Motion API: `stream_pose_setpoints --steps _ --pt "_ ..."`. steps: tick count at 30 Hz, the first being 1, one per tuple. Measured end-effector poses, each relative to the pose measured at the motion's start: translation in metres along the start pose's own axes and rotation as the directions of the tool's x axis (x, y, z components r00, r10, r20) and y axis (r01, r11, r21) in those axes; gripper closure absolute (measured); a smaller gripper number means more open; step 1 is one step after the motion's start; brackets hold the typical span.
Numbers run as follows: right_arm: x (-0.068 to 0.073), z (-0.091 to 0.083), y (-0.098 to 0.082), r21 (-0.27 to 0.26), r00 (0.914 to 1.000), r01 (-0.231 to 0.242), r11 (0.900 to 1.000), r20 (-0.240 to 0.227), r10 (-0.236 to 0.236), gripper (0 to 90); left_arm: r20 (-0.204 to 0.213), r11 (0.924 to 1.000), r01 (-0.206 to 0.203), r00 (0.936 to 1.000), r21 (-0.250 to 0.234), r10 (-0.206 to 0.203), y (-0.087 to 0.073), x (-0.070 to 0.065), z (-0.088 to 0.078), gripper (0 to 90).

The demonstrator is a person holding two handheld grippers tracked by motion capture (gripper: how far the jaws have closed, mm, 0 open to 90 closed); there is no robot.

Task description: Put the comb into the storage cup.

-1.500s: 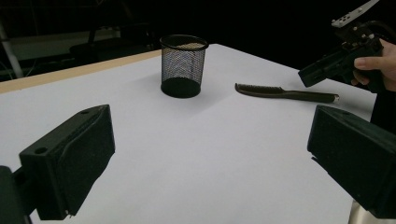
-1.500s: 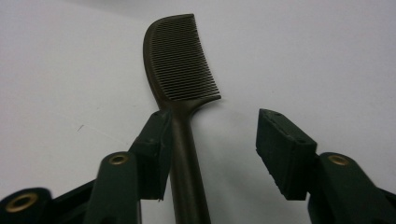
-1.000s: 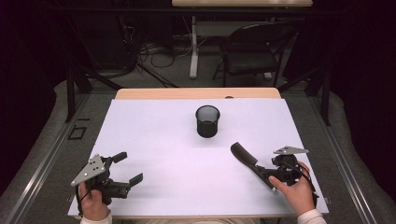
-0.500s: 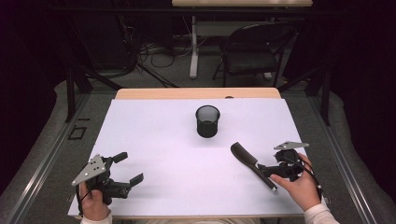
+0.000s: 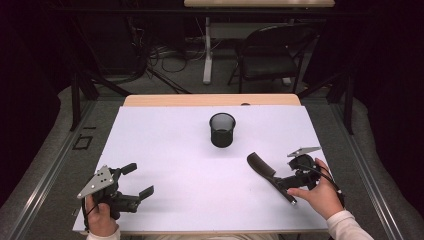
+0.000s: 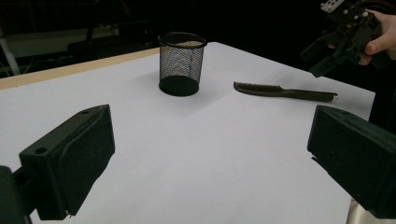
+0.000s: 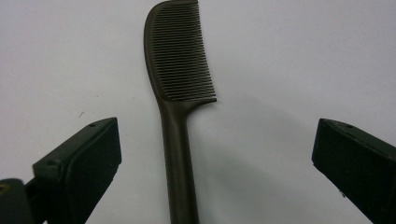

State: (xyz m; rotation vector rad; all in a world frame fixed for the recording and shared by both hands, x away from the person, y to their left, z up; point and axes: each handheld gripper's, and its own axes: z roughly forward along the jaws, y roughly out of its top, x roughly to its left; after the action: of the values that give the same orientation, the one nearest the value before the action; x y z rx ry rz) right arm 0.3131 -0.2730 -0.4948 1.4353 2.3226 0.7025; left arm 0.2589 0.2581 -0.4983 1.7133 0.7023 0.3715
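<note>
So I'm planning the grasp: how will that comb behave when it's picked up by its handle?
The comb looks like rigid plastic, so it probably stays stiff and light. It lies flat, so it is unlikely to roll. Its slim, smooth handle may pivot between the pads, toothed end drooping.
</note>
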Motion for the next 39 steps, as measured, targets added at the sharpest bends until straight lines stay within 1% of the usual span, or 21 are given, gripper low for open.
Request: stream_pose_setpoints --steps 1,7,10,11,12,13,16,19,23,27,28,29,30,31,32,33,35,36,37,38,39 --pt "0.001 0.0 0.001 0.002 1.0 0.005 1.0 0.001 -0.005 1.3 0.001 1.0 -0.001 1.0 0.0 0.001 0.0 0.0 0.0 1.1" --pt "0.005 0.004 0.007 0.055 0.9987 0.051 0.997 -0.002 -0.051 1.7 0.001 1.0 0.0 1.0 0.0 0.0 0.0 0.0 0.0 1.1" --pt "0.006 0.006 0.01 0.087 0.9979 0.064 0.994 -0.005 -0.064 2.4 0.001 1.0 -0.001 1.0 0.0 0.001 0.0 0.0 0.0 1.0" --pt "0.007 0.007 0.011 0.091 0.998 0.063 0.994 -0.006 -0.063 2.4 0.001 1.0 -0.001 1.0 0.0 0.001 0.0 0.0 0.0 1.1" --pt "0.007 0.008 0.012 0.095 0.9972 0.074 0.993 -0.006 -0.074 2.4 0.001 1.0 -0.001 1.0 0.0 0.001 0.0 0.0 0.0 1.1" --pt "0.007 0.008 0.013 0.101 0.9976 0.069 0.992 -0.006 -0.069 2.4 0.001 1.0 -0.001 1.0 0.0 0.001 0.0 0.0 0.0 1.1" --pt "0.007 0.011 0.015 0.111 0.9969 0.079 0.991 -0.011 -0.078 2.9 0.001 1.0 -0.002 1.0 0.001 0.002 0.0 0.0 0.0 1.0" --pt "0.007 0.013 0.017 0.123 0.9963 0.085 0.989 -0.024 -0.083 6.1 0.0 1.0 -0.001 1.0 0.001 0.001 0.0 0.0 0.0 1.0" --pt "0.006 0.015 0.018 0.149 0.9947 0.1 0.984 -0.039 -0.095 8.9 0.002 1.0 -0.001 1.0 0.003 0.001 0.0 0.0 0.0 1.1" --pt "0.006 0.016 0.02 0.166 0.9926 0.117 0.979 -0.051 -0.11 13.9 0.001 1.0 -0.001 1.0 0.004 0.001 0.0 0.0 0.001 1.1" --pt "0.007 0.017 0.02 0.169 0.9917 0.124 0.978 -0.055 -0.116 14.6 0.001 1.0 -0.001 1.0 0.004 0.001 0.0 0.0 0.001 1.1" --pt "0.007 0.018 0.02 0.16 0.9917 0.123 0.979 -0.057 -0.115 15.1 0.001 1.0 -0.002 1.0 0.005 0.002 0.0 0.0 0.001 1.1" --pt "0.007 0.018 0.021 0.18 0.9898 0.139 0.974 -0.059 -0.13 15.3 0.001 1.0 -0.002 1.0 0.005 0.002 0.0 0.0 0.001 1.1" --pt "0.008 0.019 0.021 0.172 0.9897 0.138 0.975 -0.061 -0.129 15.8 0.002 1.0 -0.002 1.0 0.006 0.002 0.0 0.0 0.001 1.0" --pt "0.008 0.018 0.023 0.218 0.9874 0.157 0.963 -0.056 -0.148 16.3 0.004 1.0 -0.001 1.0 0.005 0.001 0.0 0.0 0.001 1.1" --pt "0.009 0.02 0.022 0.207 0.9866 0.161 0.965 -0.06 -0.152 16.8 0.004 1.0 -0.002 1.0 0.006 0.002 0.0 0.0 0.001 1.0" --pt "0.011 0.021 0.022 0.218 0.9848 0.172 0.961 -0.06 -0.163 19.0 0.005 1.0 -0.002 1.0 0.007 0.002 0.0 0.0 0.001 1.1" --pt "0.011 0.023 0.022 0.207 0.9827 0.183 0.961 -0.066 -0.173 19.7 0.004 1.0 -0.002 1.0 0.007 0.002 0.0 0.0 0.001 1.1" --pt "0.012 0.024 0.021 0.209 0.9826 0.184 0.96 -0.061 -0.175 20.1 0.002 1.0 -0.002 1.0 0.009 0.002 0.0 0.0 0.001 1.1" --pt "0.013 0.025 0.022 0.223 0.9808 0.194 0.955 -0.061 -0.185 21.2 0.003 1.0 -0.002 1.0 0.009 0.002 0.0 0.0 0.001 1.1" --pt "0.013 0.025 0.023 0.252 0.9786 0.206 0.946 -0.058 -0.197 21.7 0.003 1.0 -0.002 1.0 0.009 0.002 0.0 0.0 0.001 1.0"
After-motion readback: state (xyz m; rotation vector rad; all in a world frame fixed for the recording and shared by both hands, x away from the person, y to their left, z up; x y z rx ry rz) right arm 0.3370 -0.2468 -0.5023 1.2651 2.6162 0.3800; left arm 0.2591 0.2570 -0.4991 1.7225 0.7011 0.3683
